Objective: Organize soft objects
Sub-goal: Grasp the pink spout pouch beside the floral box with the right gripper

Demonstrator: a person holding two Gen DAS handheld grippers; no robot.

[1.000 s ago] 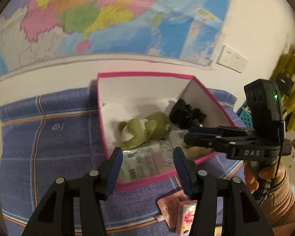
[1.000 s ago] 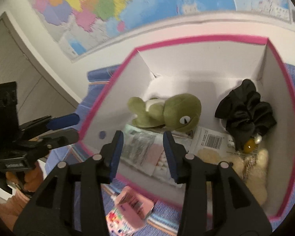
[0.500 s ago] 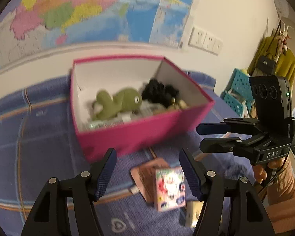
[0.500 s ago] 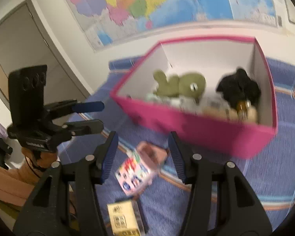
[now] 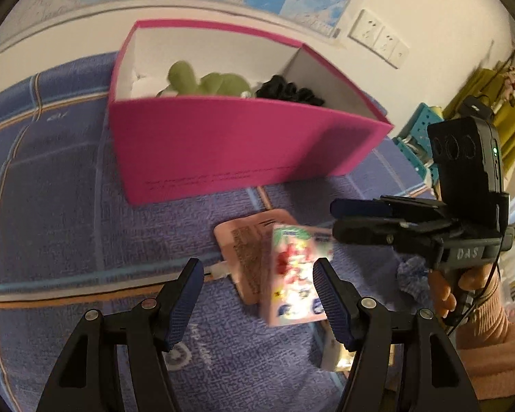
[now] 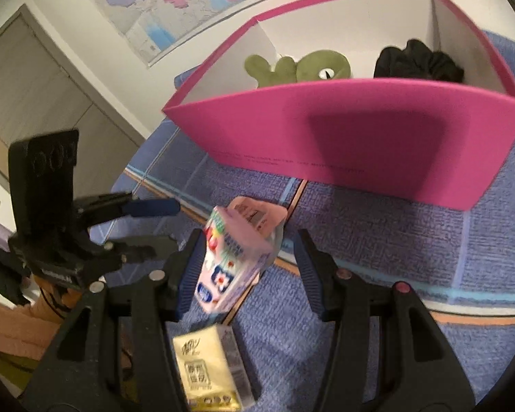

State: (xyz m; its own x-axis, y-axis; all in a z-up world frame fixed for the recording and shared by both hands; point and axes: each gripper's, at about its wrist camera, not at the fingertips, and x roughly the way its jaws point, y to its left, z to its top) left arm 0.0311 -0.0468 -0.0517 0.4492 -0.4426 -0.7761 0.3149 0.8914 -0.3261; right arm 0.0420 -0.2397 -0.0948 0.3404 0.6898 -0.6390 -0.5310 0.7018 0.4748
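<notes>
Nearest, a yellow tissue pack (image 6: 211, 367); beyond it, the colourful tissue pack (image 6: 231, 261) lies on the blue cloth (image 6: 412, 233) between the right gripper (image 6: 247, 267)'s spread fingers, likely light and squashy, best pinched across its sides; left gripper (image 5: 255, 292) also spread, empty; farthest, the pink box (image 6: 377, 130) holds a green plush (image 6: 312, 65).

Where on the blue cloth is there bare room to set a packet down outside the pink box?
Bare cloth lies left of the pink box and the left gripper, and right of the packets below the box's front wall. It is crowded around the cartoon packet, pink packet and yellow tissue pack, where the right gripper sits.
</notes>
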